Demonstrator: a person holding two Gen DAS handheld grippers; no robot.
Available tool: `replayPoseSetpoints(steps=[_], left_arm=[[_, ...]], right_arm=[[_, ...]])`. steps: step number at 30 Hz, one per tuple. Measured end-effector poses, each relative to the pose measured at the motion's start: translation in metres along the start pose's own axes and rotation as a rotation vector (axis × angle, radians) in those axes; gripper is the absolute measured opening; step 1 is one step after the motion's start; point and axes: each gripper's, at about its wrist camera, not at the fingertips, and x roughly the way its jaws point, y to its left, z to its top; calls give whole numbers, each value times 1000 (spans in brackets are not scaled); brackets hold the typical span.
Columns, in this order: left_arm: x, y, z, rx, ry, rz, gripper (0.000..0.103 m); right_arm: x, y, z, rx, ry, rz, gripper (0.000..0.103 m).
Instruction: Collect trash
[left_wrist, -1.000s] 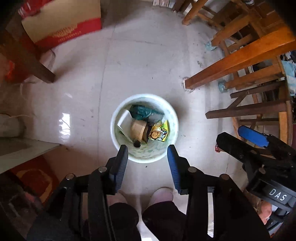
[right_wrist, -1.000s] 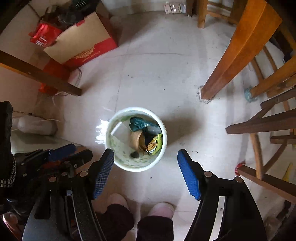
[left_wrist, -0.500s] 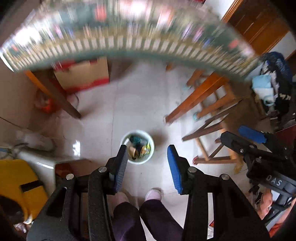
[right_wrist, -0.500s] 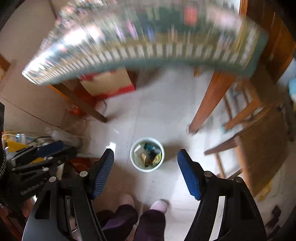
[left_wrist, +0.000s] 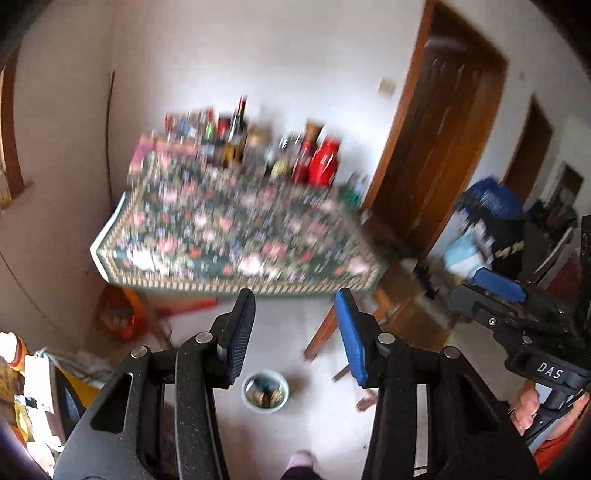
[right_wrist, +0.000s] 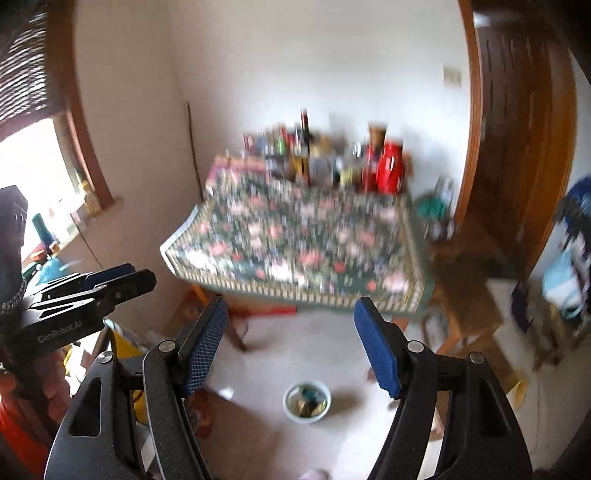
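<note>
Left tongs (left_wrist: 295, 332) opening, nothing between; right tongs (right_wrist: 291, 343) spread wide, empty. Down on floor (left_wrist: 280, 332), trash bin (left_wrist: 265, 395) full of wrappers, near flowered table (left_wrist: 236, 236), well below both.

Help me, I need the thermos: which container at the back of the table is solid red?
The squat red jug at the row's right end, nearest the door; the bottles beside it are taller, narrower and darker.

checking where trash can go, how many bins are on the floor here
1. A small round bin sits on the pale floor in front of the flowered table, already holding some trash. Others may be hidden behind the grippers or under the table.
</note>
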Motion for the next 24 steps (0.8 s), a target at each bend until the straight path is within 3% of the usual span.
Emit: replayPoseSetpoints(steps=[4, 7, 10, 11, 13, 24], left_arm=[[-69, -6, -7, 42, -101, -11, 53], [-108, -7, -16, 60, -136, -12, 67], [-134, -6, -28, 71, -156, 11, 85], [-142, -5, -32, 73, -164, 15, 89], [-151, -5, -38, 77, -177, 22, 90], [-167, 1, -50, 72, -180, 17, 91]], right_arm=[[-54, 34, -1, -25, -106, -23, 68], [-79, 51, -9, -35, -157, -27, 72], [-91, 62, -17, -45, -190, -56, 94], [-93, 67, -20, -49, -199, -66, 97], [-98, 70, -23, -57, -205, -77, 100], [-120, 82, -35, -40, -188, -95, 101]])
